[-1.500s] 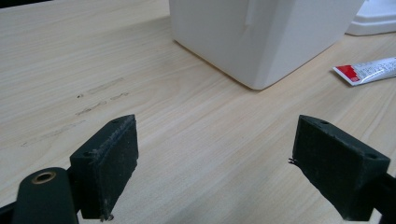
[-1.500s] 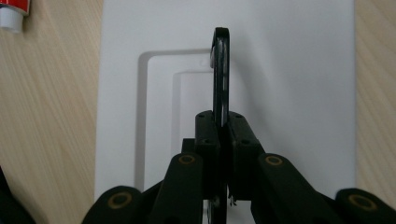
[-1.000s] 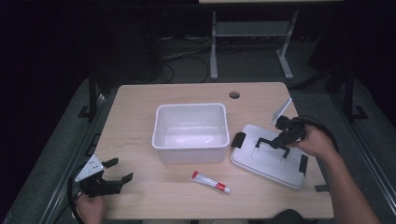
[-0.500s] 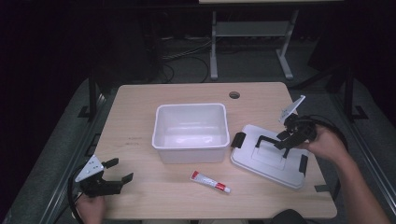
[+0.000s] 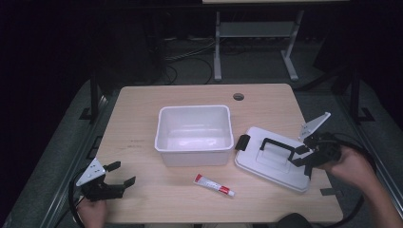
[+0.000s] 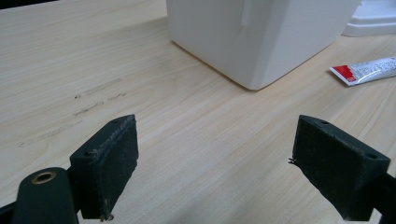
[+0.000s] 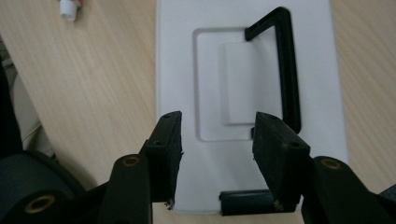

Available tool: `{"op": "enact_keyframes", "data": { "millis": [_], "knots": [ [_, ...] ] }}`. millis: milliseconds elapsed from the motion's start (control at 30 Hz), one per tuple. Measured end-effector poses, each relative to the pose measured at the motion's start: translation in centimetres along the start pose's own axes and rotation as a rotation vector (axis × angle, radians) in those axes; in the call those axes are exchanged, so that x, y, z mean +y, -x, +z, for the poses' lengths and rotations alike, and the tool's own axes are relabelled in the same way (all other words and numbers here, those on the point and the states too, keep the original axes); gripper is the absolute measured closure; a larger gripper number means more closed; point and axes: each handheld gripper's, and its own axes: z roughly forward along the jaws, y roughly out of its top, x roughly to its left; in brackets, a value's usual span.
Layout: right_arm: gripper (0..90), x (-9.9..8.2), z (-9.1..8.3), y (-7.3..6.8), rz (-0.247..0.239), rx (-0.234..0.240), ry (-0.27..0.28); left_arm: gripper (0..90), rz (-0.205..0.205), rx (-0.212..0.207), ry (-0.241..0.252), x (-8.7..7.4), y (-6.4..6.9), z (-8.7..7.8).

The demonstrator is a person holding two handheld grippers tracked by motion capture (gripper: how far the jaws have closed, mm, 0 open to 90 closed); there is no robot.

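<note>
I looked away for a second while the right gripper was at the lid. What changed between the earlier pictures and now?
The right gripper let go of the lid's black handle: its jaws have just been opening, with nothing between them now, and it drew back toward the table's right edge. The lid, white bin, tube and left gripper stayed put.

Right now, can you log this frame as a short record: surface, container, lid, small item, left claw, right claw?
surface: light wooden table
container: white rectangular plastic tub, empty, near the middle of the table
lid: white plastic lid with black handle, lying flat to the right of the tub
small item: white and red tube, lying in front of the tub
left claw: open, at the near left corner, nothing between the jaws
right claw: jaws have just been opening, above the lid's right edge, nothing between them
</note>
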Motion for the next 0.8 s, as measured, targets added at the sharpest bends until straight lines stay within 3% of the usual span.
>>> {"op": "enact_keyframes", "data": {
  "millis": [167, 333, 533, 567, 800],
  "knots": [
    [50.4, -0.5, 0.0, -1.8, -0.012, -0.001, 0.005, 13.6, 0.002, -0.002, 0.002, 0.1, 0.1, 0.1],
    [49.0, 0.1, 0.4, -3.5, -0.041, 0.012, 0.011, 13.5, 0.003, -0.002, 0.0, 0.0, 0.0, 0.1],
    [47.5, 2.1, 1.7, -5.3, -0.1, 0.048, 0.008, 13.5, 0.004, -0.002, 0.0, 0.1, 0.0, 0.1],
    [47.0, 3.0, 2.2, -5.9, -0.127, 0.053, 0.003, 13.5, 0.001, -0.002, 0.001, 0.1, 0.0, 0.1],
    [45.7, 5.4, 4.0, -7.3, -0.189, 0.095, -0.007, 13.5, 0.001, -0.003, 0.004, 0.1, -0.1, 0.0]
  ]
}}
